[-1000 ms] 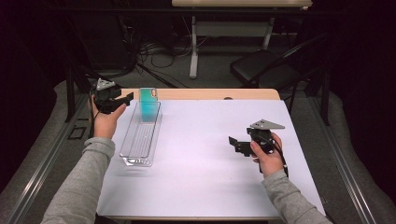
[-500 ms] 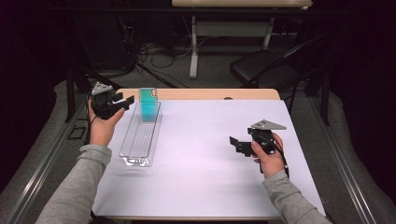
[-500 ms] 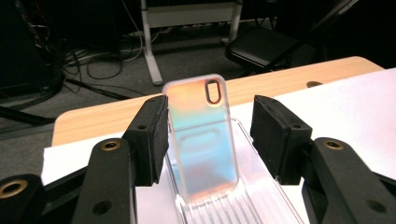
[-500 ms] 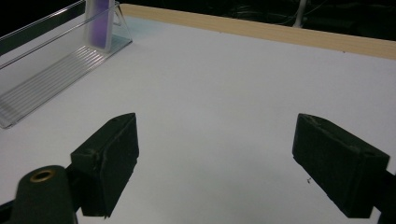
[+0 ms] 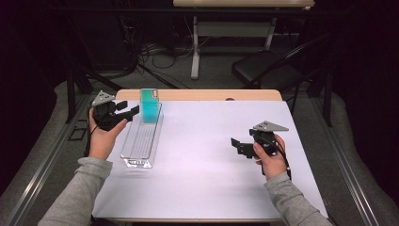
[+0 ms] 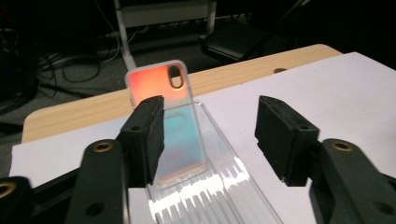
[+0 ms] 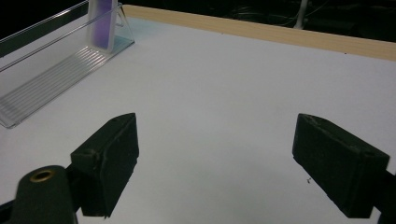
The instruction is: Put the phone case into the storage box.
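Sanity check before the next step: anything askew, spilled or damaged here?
Nothing stands out. The iridescent teal phone case stands upright in the far end of the clear ribbed plastic rack; both grippers are open and empty, left, right.

your left gripper (image 5: 133, 112) hovers at the far left with jaws spread wide, wrist raised and forearm reaching forward in its grey sleeve. your right gripper (image 5: 234, 143) sits low at the near right, jaws wide apart and pointing left, gripped in your right hand (image 5: 269, 157).
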`<state>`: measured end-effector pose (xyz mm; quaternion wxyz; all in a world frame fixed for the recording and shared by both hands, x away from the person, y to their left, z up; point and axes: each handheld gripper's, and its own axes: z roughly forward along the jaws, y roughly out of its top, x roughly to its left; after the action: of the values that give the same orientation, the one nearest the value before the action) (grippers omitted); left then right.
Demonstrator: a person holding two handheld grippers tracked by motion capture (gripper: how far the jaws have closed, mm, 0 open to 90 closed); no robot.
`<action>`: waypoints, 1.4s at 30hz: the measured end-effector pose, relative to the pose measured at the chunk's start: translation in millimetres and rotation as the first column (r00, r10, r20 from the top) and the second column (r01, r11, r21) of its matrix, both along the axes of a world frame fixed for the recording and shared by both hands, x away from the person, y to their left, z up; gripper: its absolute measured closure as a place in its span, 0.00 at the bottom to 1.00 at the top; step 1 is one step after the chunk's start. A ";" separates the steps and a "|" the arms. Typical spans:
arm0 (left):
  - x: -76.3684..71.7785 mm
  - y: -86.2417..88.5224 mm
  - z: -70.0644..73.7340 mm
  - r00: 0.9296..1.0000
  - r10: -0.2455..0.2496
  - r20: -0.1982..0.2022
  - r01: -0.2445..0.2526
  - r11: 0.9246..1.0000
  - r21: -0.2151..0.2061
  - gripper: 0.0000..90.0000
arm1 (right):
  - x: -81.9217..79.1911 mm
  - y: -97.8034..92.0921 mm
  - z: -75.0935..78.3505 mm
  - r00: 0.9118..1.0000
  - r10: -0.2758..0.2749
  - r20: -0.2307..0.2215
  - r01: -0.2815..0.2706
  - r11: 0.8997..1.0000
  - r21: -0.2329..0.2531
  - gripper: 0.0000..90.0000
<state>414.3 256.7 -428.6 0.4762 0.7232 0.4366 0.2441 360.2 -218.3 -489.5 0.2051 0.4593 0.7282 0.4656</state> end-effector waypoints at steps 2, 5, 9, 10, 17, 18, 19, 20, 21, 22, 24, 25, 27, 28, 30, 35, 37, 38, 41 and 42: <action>-4.8 -1.9 1.2 1.000 -0.018 0.013 0.018 1.000 -0.001 0.44 | -0.4 0.1 0.0 1.000 -0.002 -0.003 0.002 1.000 0.003 0.16; -11.6 -5.7 2.5 0.999 -0.039 0.022 0.039 0.999 -0.002 0.41 | -1.0 -0.2 -0.2 1.000 -0.002 -0.003 0.002 1.000 0.004 0.16; -20.2 -10.7 1.7 0.998 -0.064 0.026 0.065 0.997 -0.038 0.40 | -1.6 -1.1 -0.6 1.000 -0.004 -0.002 0.004 1.000 0.005 0.16; -22.5 -11.4 1.3 0.997 -0.075 0.027 0.076 0.996 -0.043 0.40 | -1.9 -1.3 -0.7 1.000 -0.005 -0.001 0.005 1.000 0.006 0.16; -36.1 -18.9 -0.2 0.991 -0.129 0.041 0.130 0.991 -0.030 0.37 | -4.7 -2.9 0.9 1.000 -0.004 0.006 0.004 1.000 0.010 0.16; -38.4 -19.4 -0.5 0.989 -0.143 0.040 0.144 0.989 -0.025 0.37 | -5.3 -2.9 1.2 1.000 -0.004 0.007 0.004 1.000 0.010 0.16; -40.7 -20.0 -1.2 0.987 -0.157 0.035 0.158 0.987 -0.025 0.35 | -6.1 -3.0 1.6 1.000 -0.003 0.008 0.003 1.000 0.008 0.16; -42.9 -20.8 -2.1 0.985 -0.170 0.031 0.171 0.985 -0.027 0.32 | -6.8 -2.9 1.9 1.000 -0.002 0.010 0.002 1.000 0.006 0.16; -45.1 -21.5 -3.3 0.984 -0.178 0.031 0.179 0.983 -0.036 0.31 | -7.5 -2.7 2.1 1.000 0.000 0.014 0.000 1.000 0.004 0.16; -47.2 -22.1 -4.8 0.981 -0.194 0.028 0.196 0.980 -0.042 0.31 | -8.4 -2.5 2.4 1.000 0.001 0.015 -0.001 1.000 0.002 0.16; -50.7 -23.5 -7.7 0.979 -0.202 0.030 0.203 0.978 -0.053 0.30 | -9.8 -2.3 2.8 1.000 0.005 0.021 -0.004 1.000 -0.005 0.16; -52.1 -24.3 -9.1 0.978 -0.206 0.032 0.207 0.977 -0.056 0.29 | -10.6 -2.3 3.3 1.000 0.007 0.019 -0.007 1.000 -0.006 0.16; -54.7 -25.8 -11.6 0.974 -0.223 0.032 0.224 0.973 -0.049 0.27 | -12.2 -2.1 4.2 1.000 0.009 0.024 -0.009 1.000 -0.009 0.16; -56.2 -26.8 -12.9 0.974 -0.225 0.037 0.227 0.973 -0.052 0.26 | -12.9 -2.8 4.7 0.999 0.015 0.030 -0.015 1.000 -0.014 0.16; -59.3 -27.8 -15.2 0.974 -0.224 0.045 0.226 0.973 -0.049 0.25 | -15.8 -2.8 5.7 0.999 0.015 0.033 -0.014 1.000 -0.014 0.16; -66.4 -26.9 -22.2 0.974 -0.222 0.040 0.225 0.971 -0.079 0.20 | -23.1 -3.8 7.3 0.999 0.024 0.042 -0.023 0.999 -0.023 0.16; -68.7 -26.5 -24.4 0.972 -0.230 0.038 0.233 0.968 -0.097 0.18 | -26.1 -3.9 7.6 0.999 0.027 0.044 -0.026 0.999 -0.025 0.16; -70.2 -26.6 -25.3 0.973 -0.229 0.035 0.231 0.968 -0.094 0.18 | -27.3 -4.0 7.7 0.998 0.030 0.048 -0.029 0.999 -0.028 0.16; -74.2 -26.4 -28.7 0.972 -0.232 0.028 0.234 0.967 -0.103 0.18 | -31.0 -4.8 8.6 0.998 0.035 0.057 -0.032 0.999 -0.037 0.16; -75.4 -26.4 -30.3 0.971 -0.236 0.027 0.238 0.966 -0.105 0.18 | -32.5 -5.0 8.9 0.998 0.033 0.053 -0.031 0.999 -0.034 0.16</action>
<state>338.9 230.3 -458.9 0.5435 0.7417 0.3560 0.1668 327.7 -223.3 -480.5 0.2245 0.4315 0.7372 0.4689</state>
